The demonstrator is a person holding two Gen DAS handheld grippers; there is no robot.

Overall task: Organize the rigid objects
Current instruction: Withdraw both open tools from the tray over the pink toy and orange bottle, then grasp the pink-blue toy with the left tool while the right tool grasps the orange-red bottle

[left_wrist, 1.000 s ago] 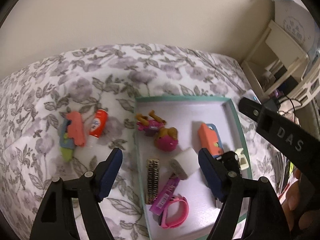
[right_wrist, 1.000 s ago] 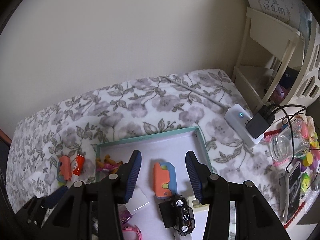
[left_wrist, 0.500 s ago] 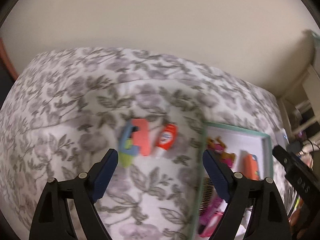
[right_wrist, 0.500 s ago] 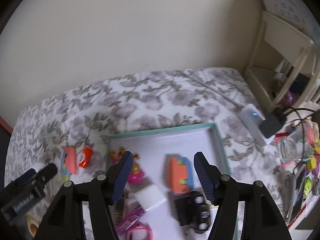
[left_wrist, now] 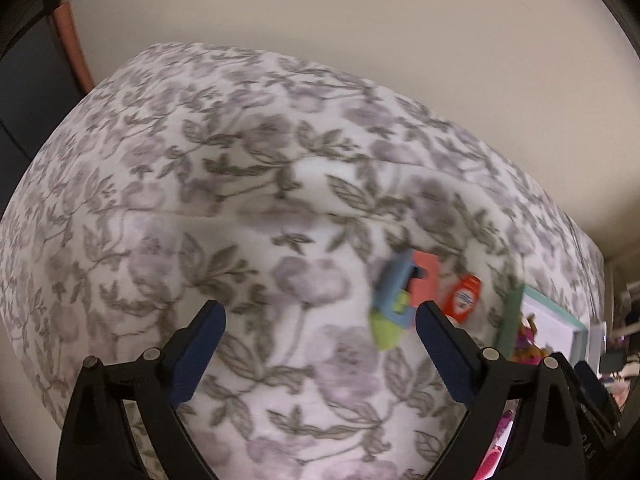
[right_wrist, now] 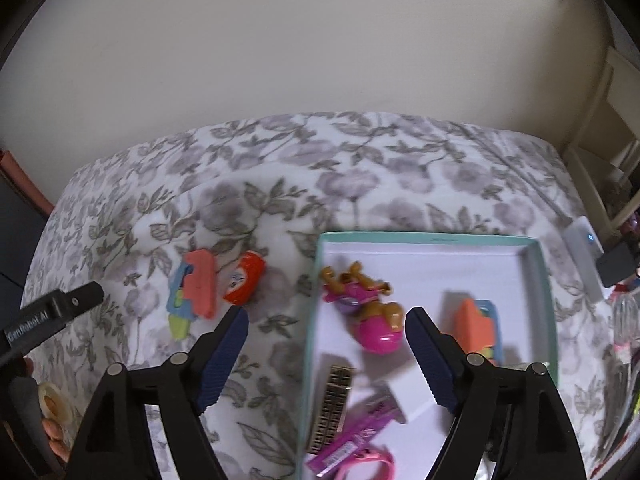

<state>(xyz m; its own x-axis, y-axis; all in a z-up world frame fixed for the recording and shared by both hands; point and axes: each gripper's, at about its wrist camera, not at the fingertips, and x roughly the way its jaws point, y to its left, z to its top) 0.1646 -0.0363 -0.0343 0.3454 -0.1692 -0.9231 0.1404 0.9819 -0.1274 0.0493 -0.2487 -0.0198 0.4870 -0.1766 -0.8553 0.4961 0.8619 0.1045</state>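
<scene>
A teal-rimmed white tray (right_wrist: 428, 237) lies on the floral bedspread and holds a pink dog figure (right_wrist: 372, 312), an orange and blue toy (right_wrist: 478, 326), a dark comb (right_wrist: 334, 406), a white block, a purple packet and a pink watch. Left of the tray lie a coral, blue and green toy (right_wrist: 192, 300) and a small red and white bottle (right_wrist: 244, 282); both also show in the left wrist view, the toy (left_wrist: 400, 296) and the bottle (left_wrist: 464, 298). My right gripper (right_wrist: 326, 354) is open and empty above the tray's left edge. My left gripper (left_wrist: 320, 344) is open and empty over bare bedspread, left of the toy.
A white power strip (right_wrist: 584, 252) with a black plug lies right of the tray. A cream shelf unit (right_wrist: 600, 128) stands at the far right. A roll of tape (right_wrist: 54, 402) lies at the near left. The bed meets a wall behind.
Both grippers have swung left. The left one went from over the tray to the bedspread left of the loose toys. The right one opened wider, now over the tray's left edge.
</scene>
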